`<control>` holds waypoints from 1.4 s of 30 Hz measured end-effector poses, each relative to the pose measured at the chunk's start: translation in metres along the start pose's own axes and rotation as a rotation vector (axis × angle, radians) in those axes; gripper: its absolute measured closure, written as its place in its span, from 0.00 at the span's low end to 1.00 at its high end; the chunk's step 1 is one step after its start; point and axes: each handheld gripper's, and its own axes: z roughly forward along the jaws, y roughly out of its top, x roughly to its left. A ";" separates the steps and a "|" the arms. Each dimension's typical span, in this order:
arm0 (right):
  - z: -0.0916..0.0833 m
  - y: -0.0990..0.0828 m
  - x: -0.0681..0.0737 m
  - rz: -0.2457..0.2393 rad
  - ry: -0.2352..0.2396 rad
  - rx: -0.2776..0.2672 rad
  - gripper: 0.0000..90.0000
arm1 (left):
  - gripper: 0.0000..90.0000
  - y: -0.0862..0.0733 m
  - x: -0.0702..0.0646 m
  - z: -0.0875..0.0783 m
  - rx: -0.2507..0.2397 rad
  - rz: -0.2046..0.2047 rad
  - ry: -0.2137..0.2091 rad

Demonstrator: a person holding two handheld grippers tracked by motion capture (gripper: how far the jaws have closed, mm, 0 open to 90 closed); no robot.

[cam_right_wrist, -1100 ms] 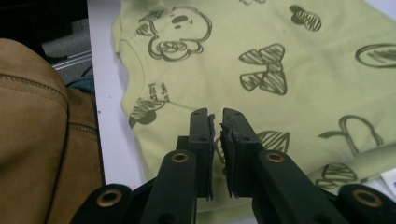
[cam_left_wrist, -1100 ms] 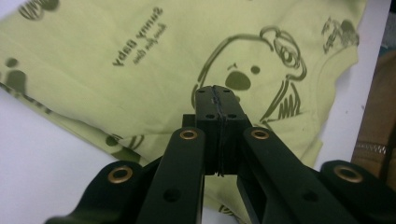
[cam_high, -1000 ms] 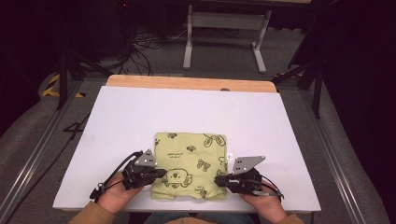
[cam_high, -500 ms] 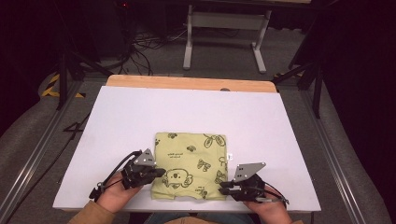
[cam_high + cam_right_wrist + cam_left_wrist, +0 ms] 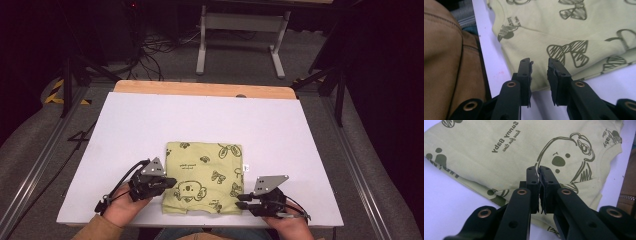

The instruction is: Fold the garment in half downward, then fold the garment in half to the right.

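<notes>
Item: folded pale yellow-green cotton baby garment (image 5: 204,177) printed with dark olive cartoon animals and lettering. Lies flat on the white table (image 5: 125,130), towards the near edge and roughly midway across it. Folded outline close to square; slightly longer from near edge to far edge than across.

Left gripper (image 5: 167,182): held at the garment's left side, near the near-left corner, pointing inward over the cloth. In the left gripper view the jaws stand pressed together above the printed bear face (image 5: 566,160); whether a thin layer of cloth is pinched between them cannot be told.

Right gripper (image 5: 241,200): held just off the garment's near-right corner, pointing left at its edge. Jaws parted a little, having just been opening; in the right gripper view the cloth edge (image 5: 541,86) lies ahead of and under the gap, with nothing gripped.

Governing relation: the garment lies between the two grippers, its side edges facing each pair of jaws. The left is already over the cloth; the right is just beside it, so the right has the short approach left to make, judged as a move inward to the hem.

Surroundings: a small white tag (image 5: 246,169) at the garment's right edge; a wooden strip (image 5: 200,89) along the table's far side. Nothing stands between jaws and cloth.
</notes>
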 end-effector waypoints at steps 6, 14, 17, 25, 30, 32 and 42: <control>-0.011 0.006 0.000 -0.004 -0.033 -0.048 0.81 | 0.92 0.005 0.006 -0.005 -0.026 -0.005 0.002; -0.019 0.024 -0.004 -0.015 -0.079 -0.113 0.74 | 0.78 0.018 0.022 -0.020 -0.079 0.002 -0.019; -0.019 0.030 -0.006 -0.019 -0.092 -0.125 0.71 | 0.72 0.023 0.029 -0.022 -0.081 -0.006 -0.016; -0.014 0.044 -0.007 -0.020 -0.137 -0.136 0.43 | 0.46 0.040 0.046 -0.022 -0.095 -0.013 0.049; -0.008 0.055 -0.010 0.021 -0.128 -0.142 0.28 | 0.34 0.052 0.058 -0.018 -0.102 -0.021 0.078; -0.006 0.060 -0.008 0.013 -0.126 -0.142 0.28 | 0.33 0.055 0.064 -0.017 -0.109 -0.027 0.089; 0.010 0.078 0.000 -0.049 -0.126 -0.142 0.28 | 0.34 0.067 0.093 -0.001 -0.126 -0.114 0.162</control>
